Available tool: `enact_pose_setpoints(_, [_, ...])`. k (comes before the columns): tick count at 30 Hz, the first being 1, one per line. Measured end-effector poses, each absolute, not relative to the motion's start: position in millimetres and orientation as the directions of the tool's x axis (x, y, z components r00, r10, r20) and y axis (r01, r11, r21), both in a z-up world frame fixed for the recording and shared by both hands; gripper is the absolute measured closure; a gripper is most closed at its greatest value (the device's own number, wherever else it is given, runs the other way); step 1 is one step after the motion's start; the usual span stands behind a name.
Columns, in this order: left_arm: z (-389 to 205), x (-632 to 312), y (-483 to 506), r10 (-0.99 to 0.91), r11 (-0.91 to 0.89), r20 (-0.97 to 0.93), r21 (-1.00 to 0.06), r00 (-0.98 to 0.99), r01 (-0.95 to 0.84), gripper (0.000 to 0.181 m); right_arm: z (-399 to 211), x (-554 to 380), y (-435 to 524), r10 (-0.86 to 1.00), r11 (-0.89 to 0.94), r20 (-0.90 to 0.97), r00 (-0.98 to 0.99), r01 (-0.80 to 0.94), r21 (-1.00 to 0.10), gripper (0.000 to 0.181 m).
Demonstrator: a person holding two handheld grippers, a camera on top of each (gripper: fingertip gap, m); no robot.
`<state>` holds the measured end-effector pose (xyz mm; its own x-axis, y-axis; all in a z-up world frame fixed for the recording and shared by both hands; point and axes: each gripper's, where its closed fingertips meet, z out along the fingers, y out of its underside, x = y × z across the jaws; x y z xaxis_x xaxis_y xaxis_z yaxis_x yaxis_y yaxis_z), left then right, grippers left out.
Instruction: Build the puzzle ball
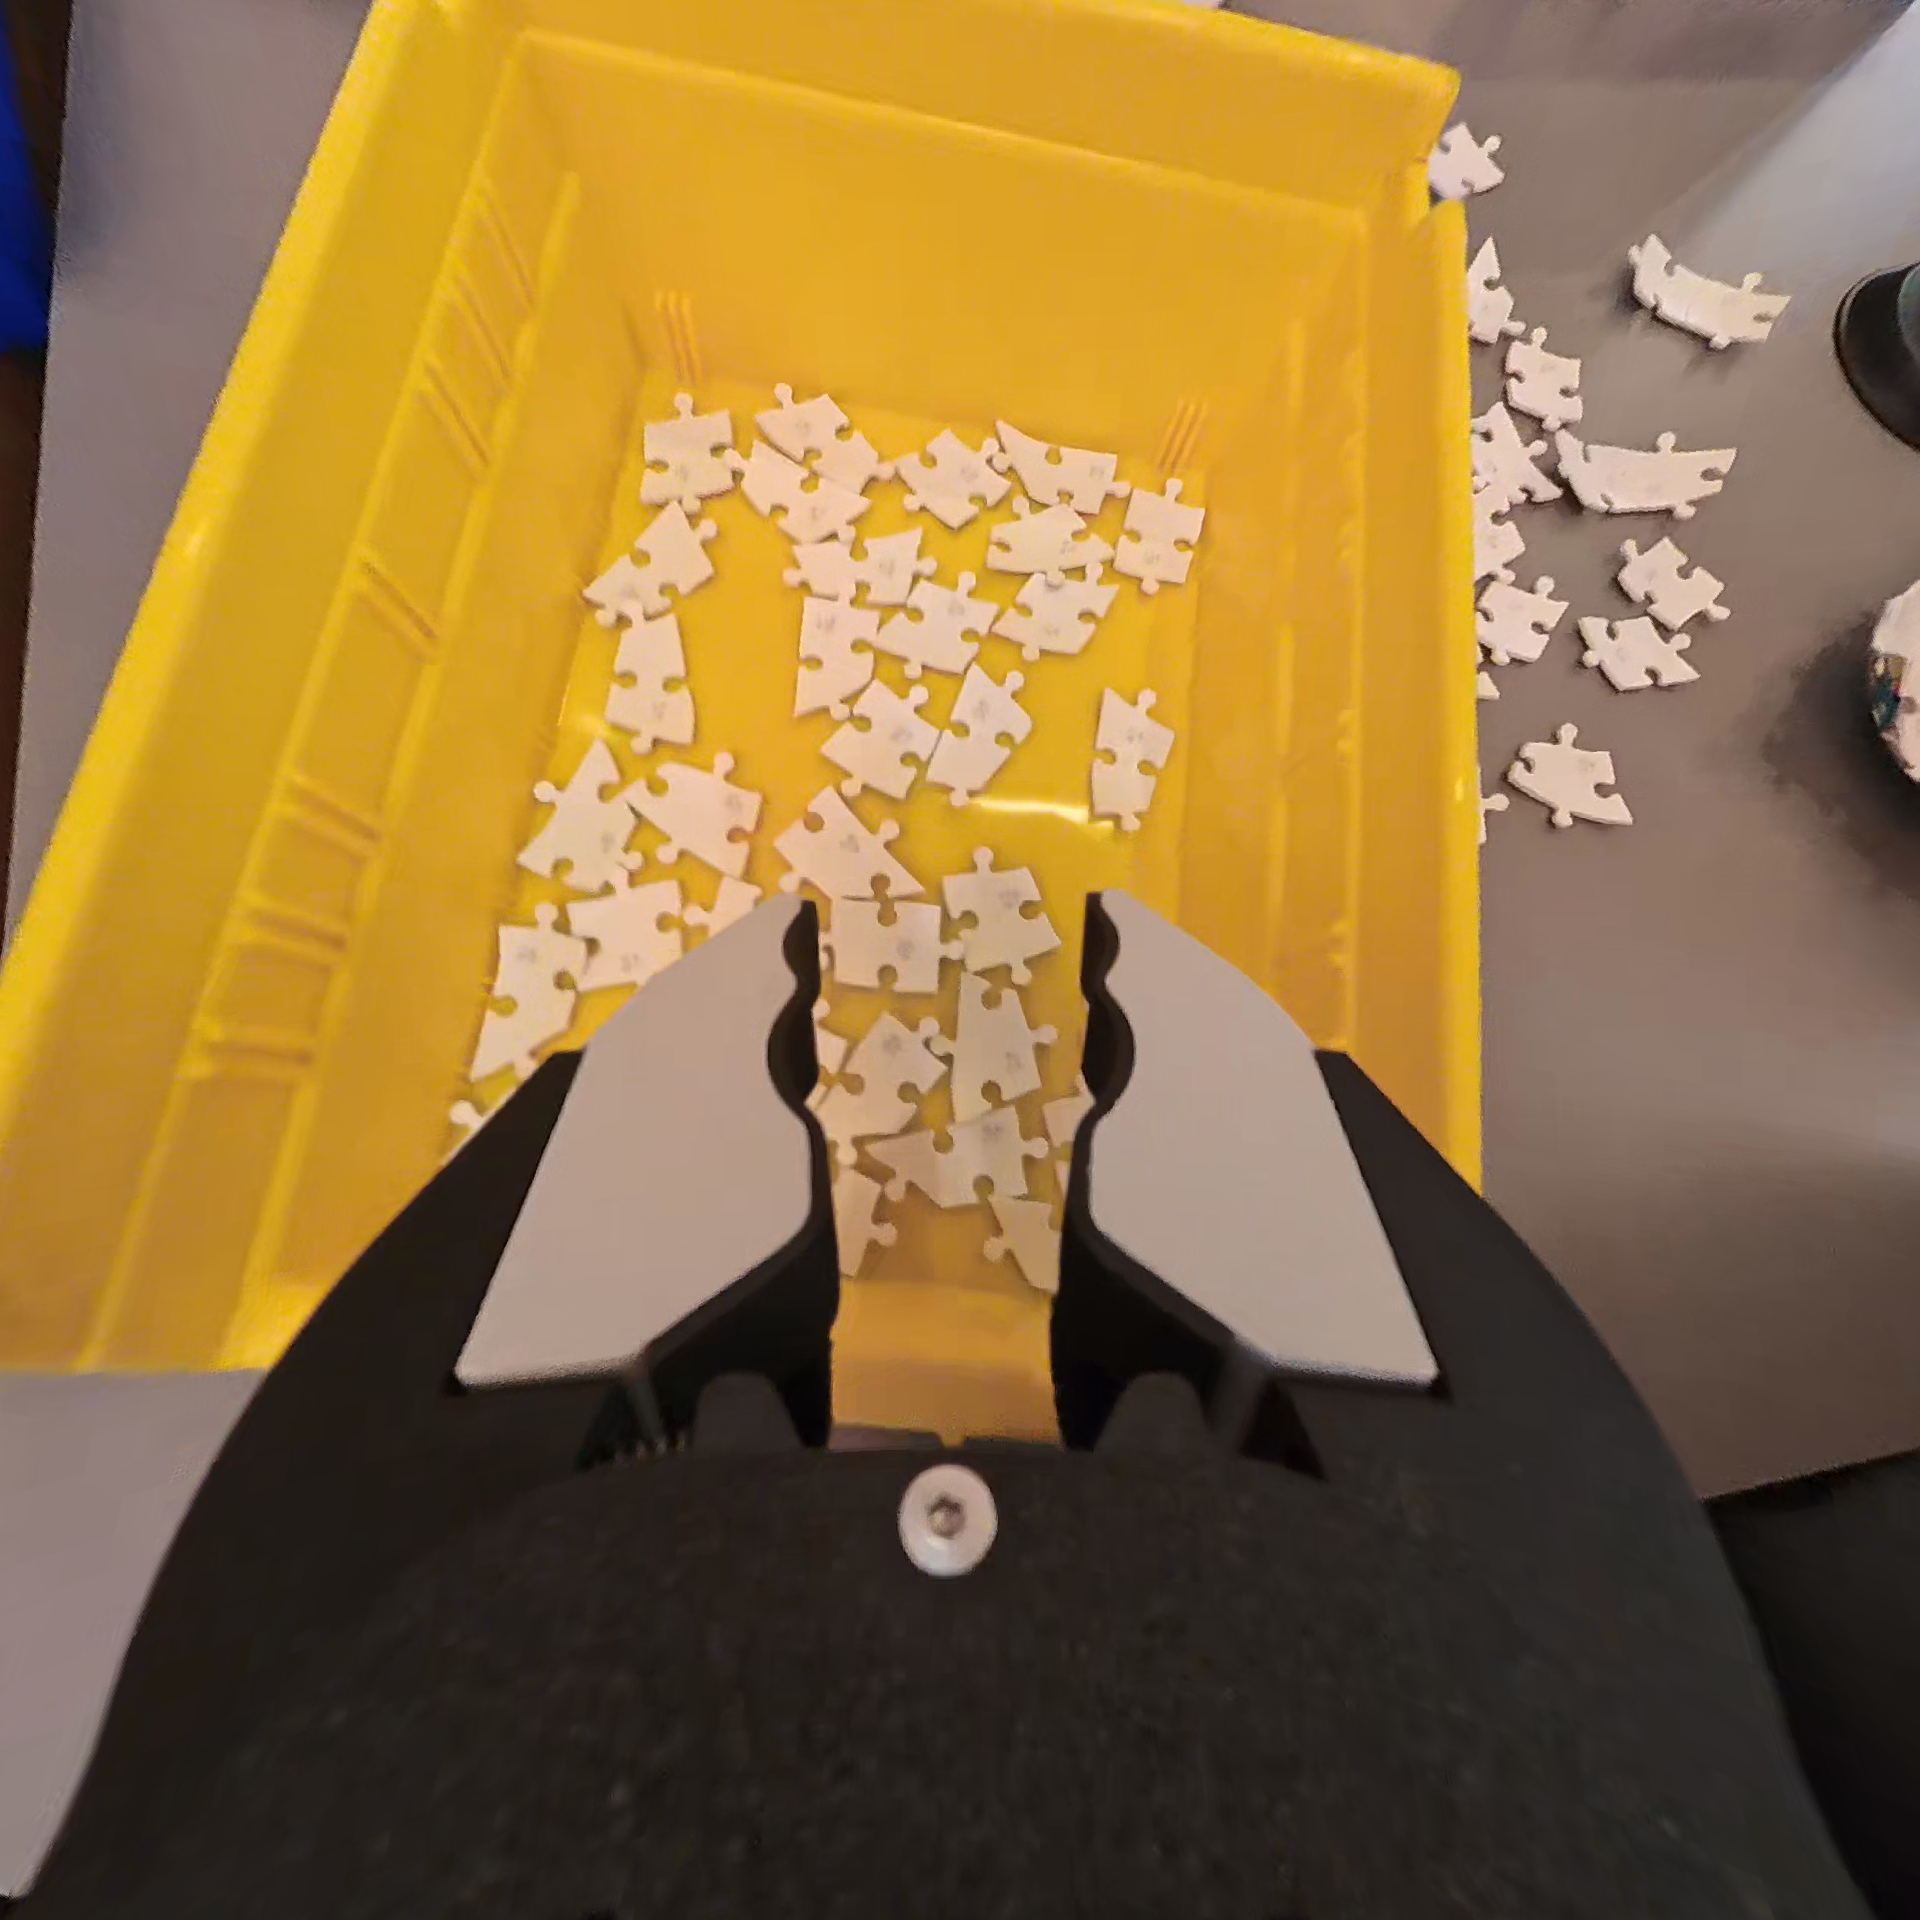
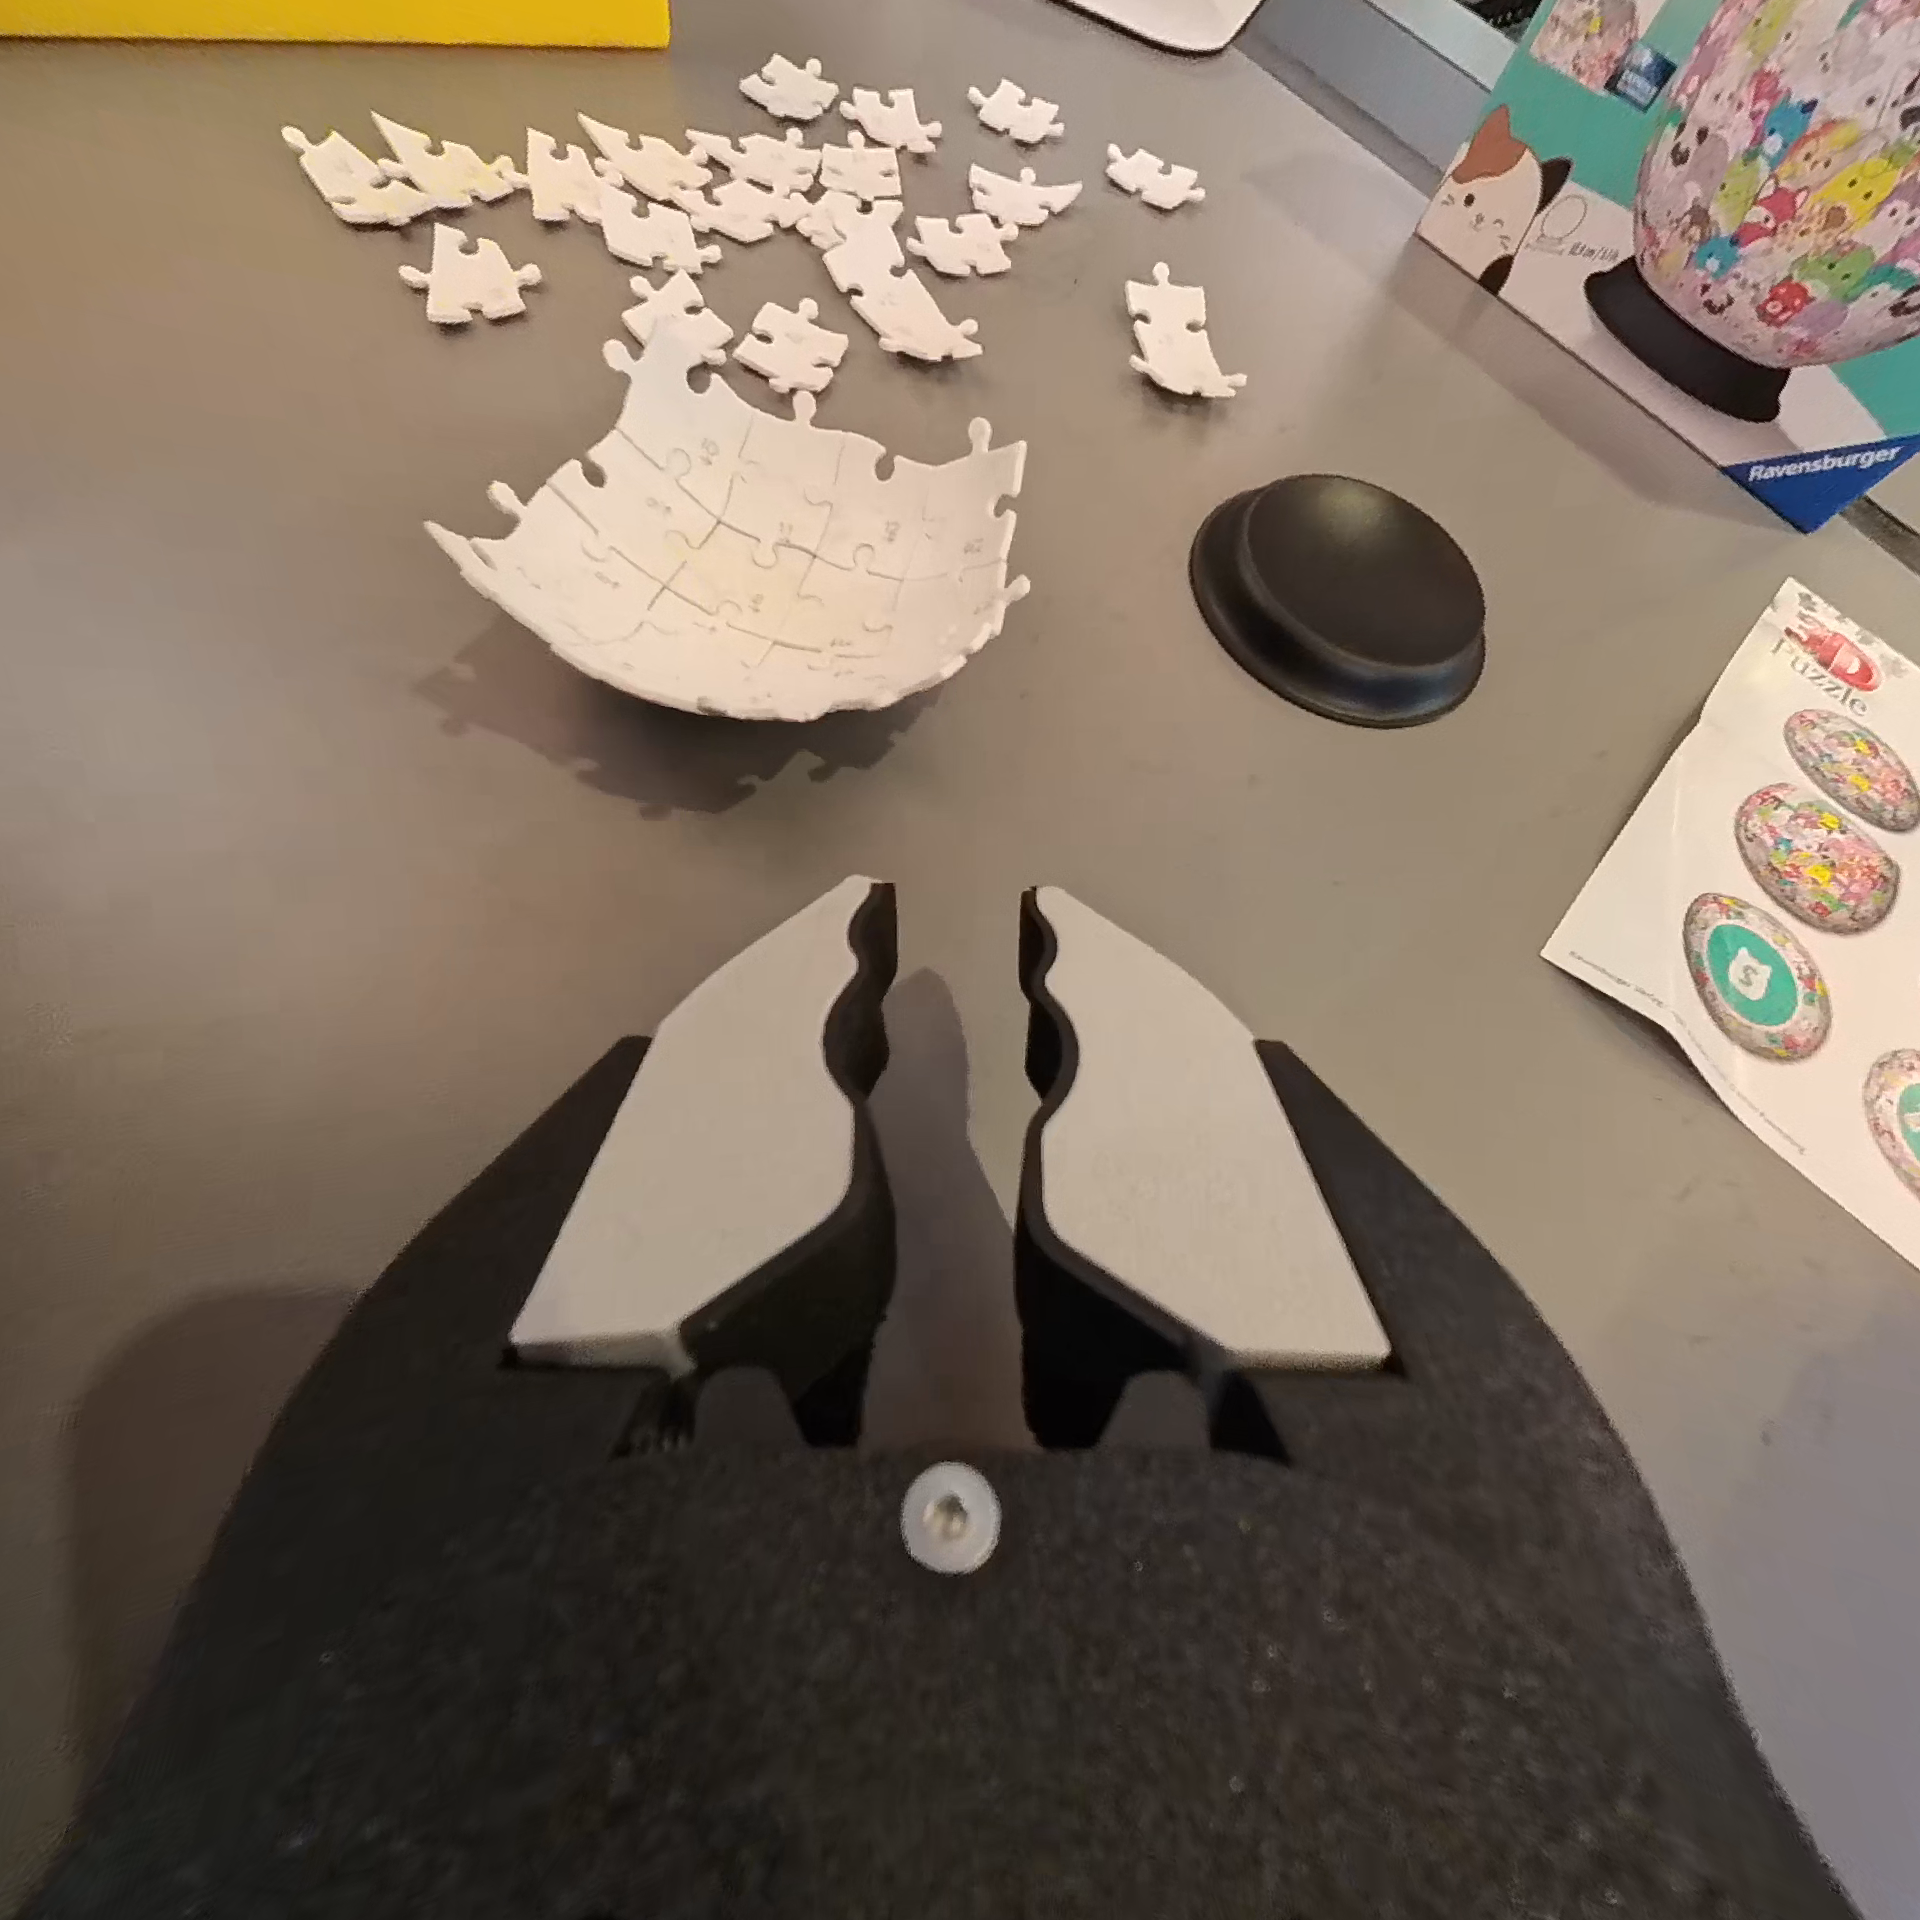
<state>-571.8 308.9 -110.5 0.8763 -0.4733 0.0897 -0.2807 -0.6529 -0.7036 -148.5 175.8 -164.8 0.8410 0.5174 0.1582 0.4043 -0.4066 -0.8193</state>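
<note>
A yellow bin [image 1: 436, 623] holds several loose white puzzle pieces [image 1: 914, 623], blank side up. My left gripper [image 1: 951, 914] is open and empty, its fingers hanging over the pieces at the bin's near end. In the right wrist view a part-built white puzzle bowl [image 2: 758, 561] rests on the grey table, hollow side up. Several loose white pieces [image 2: 727, 197] lie behind it. A black round stand [image 2: 1340, 592] sits to its right. My right gripper [image 2: 961, 904] is open and empty, low over bare table in front of the bowl.
More loose pieces [image 1: 1621, 582] lie on the table right of the bin. The puzzle box [image 2: 1714, 208] stands at the far right, and a printed leaflet [image 2: 1766, 935] lies near the right edge. The yellow bin's edge [image 2: 332, 26] shows at the top left. My right fingertips sit around 45 cm from my left ones. From my right tips it is roughly 8 cm to the part-built white puzzle bowl [image 2: 758, 561]; from my left, 35 cm.
</note>
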Motion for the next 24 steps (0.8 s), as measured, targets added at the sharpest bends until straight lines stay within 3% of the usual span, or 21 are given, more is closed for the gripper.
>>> enact_pose_setpoints(9, [-115.9,-560.8,322.1,-0.477,-0.670,0.143,-0.698,0.867,-0.253,0.131,-163.6,-149.2,175.2,0.515,-0.390,0.182,0.837,0.419,-0.820,0.160])
enact_pose_setpoints(17, [-150.3,-565.7,429.9,-0.552,-0.727,-0.117,-0.417,0.825,-0.545,0.132,-161.1,-151.2,173.4,0.522,-0.364,0.203,0.828,0.432,-0.825,0.160])
enact_pose_setpoints(20, [-166.7,-557.7,451.9,-0.654,-0.645,-0.198,-0.358,0.730,-0.675,0.132,-158.7,-150.7,173.0,0.521,-0.355,0.197,0.831,0.421,-0.835,0.160])
enact_pose_setpoints(24, [-179.9,-551.1,467.7,-0.667,-0.643,-0.206,-0.326,0.716,-0.693,0.134,-154.9,-148.8,171.9,0.514,-0.340,0.192,0.836,0.404,-0.849,0.160])
